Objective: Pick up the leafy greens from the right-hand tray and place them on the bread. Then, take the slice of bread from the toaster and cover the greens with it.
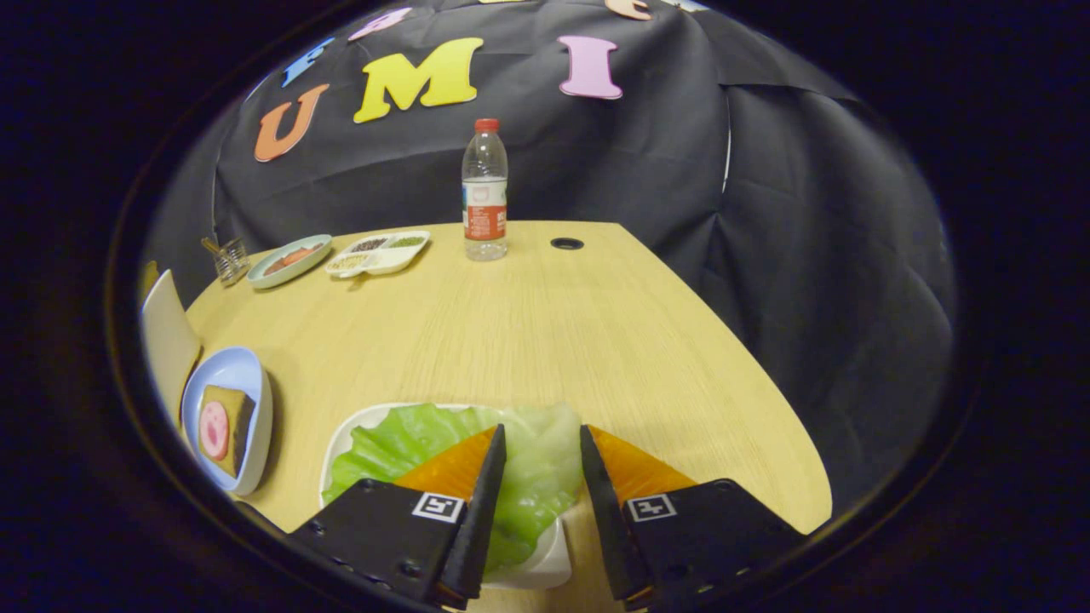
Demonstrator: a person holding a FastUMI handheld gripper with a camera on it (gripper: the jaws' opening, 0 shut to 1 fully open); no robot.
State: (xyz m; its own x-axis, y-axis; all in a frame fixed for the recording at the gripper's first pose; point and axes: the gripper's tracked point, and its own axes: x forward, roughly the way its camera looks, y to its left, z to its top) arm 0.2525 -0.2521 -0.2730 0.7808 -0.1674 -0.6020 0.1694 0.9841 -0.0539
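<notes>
The gripper (542, 436) hangs with its fingers spread apart over the leafy greens (426, 438), which lie in the near white tray (358, 423); the bread (226, 428) sits on a plate (249, 379) to the left.

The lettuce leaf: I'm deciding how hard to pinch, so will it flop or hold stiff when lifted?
The lettuce leaf looks thin and ruffled, so it will probably droop. It spreads across its white tray, likely light. The open hand-held gripper straddles its paler part, so a gentle pinch should do.
</notes>
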